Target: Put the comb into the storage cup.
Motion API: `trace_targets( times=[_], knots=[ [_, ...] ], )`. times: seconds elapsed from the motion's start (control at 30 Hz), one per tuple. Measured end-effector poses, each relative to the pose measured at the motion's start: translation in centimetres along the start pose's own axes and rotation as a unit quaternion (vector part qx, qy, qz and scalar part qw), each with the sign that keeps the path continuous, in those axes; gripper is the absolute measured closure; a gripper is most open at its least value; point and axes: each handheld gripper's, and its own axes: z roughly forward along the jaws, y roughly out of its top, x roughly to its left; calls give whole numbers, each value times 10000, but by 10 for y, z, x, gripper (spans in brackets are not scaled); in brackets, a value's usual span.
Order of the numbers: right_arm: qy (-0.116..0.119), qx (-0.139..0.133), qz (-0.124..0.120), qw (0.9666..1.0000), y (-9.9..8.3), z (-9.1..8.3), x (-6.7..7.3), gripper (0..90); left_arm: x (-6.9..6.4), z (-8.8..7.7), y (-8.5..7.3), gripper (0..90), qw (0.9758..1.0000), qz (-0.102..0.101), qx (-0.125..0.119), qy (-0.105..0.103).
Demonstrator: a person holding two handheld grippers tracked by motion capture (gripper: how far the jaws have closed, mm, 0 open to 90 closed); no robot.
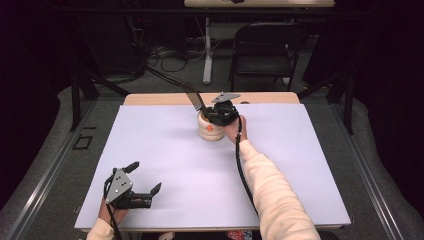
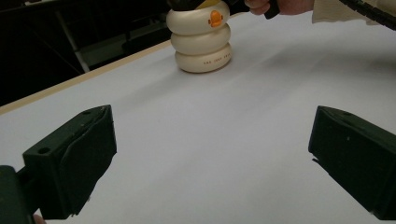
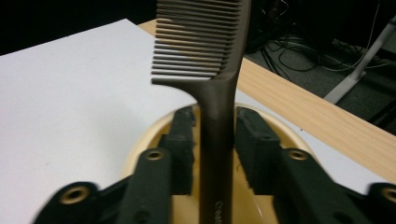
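Counter: white sheet [image 1: 165,165] over a wooden counter [image 1: 150,98], dark room behind.
Comb: brown comb [image 3: 215,88] stands upright, handle down inside the holder, teeth end above its rim.
Holder: cream ribbed holder [image 2: 201,39] with an orange button, near the counter's far edge.
Right tongs: right tongs [image 3: 215,140] directly over the holder, straddling the comb handle; a narrow gap shows on each side, pads not pressing, so open.
Left tongs: left tongs [image 2: 210,154] well apart from the holder, near the counter's front edge, spread wide, nothing between them.
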Motion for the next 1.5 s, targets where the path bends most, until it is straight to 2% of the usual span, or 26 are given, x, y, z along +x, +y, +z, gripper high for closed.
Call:
trace_targets(
  times=[0.17, 0.27, 0.4, 0.6, 0.97, 1.5],
  knots=[
    [40, 65, 42, 10000, 1, -7, -1, 434, 0, 0, 0, 10, 10000, 8, 14, -4],
    [49, 82, -24, 10000, 3, -13, 1, 363, 0, 0, 0, 10, 10000, 6, 11, 1],
    [63, 60, -70, 9999, 5, -22, 3, 303, 0, 0, 0, 10, 10000, 12, 14, -6],
    [271, 108, -124, 9995, 5, -31, 6, 219, -1, 0, 0, 10, 10000, 14, 15, -6],
    [531, 173, -173, 9983, 2, -51, 10, 109, -1, 0, 0, 10, 10000, 19, 19, -3],
    [661, 313, -136, 9972, -22, -83, 10, 38, -1, 1, 0, 10, 10000, -3, 36, -7]
  ],
)
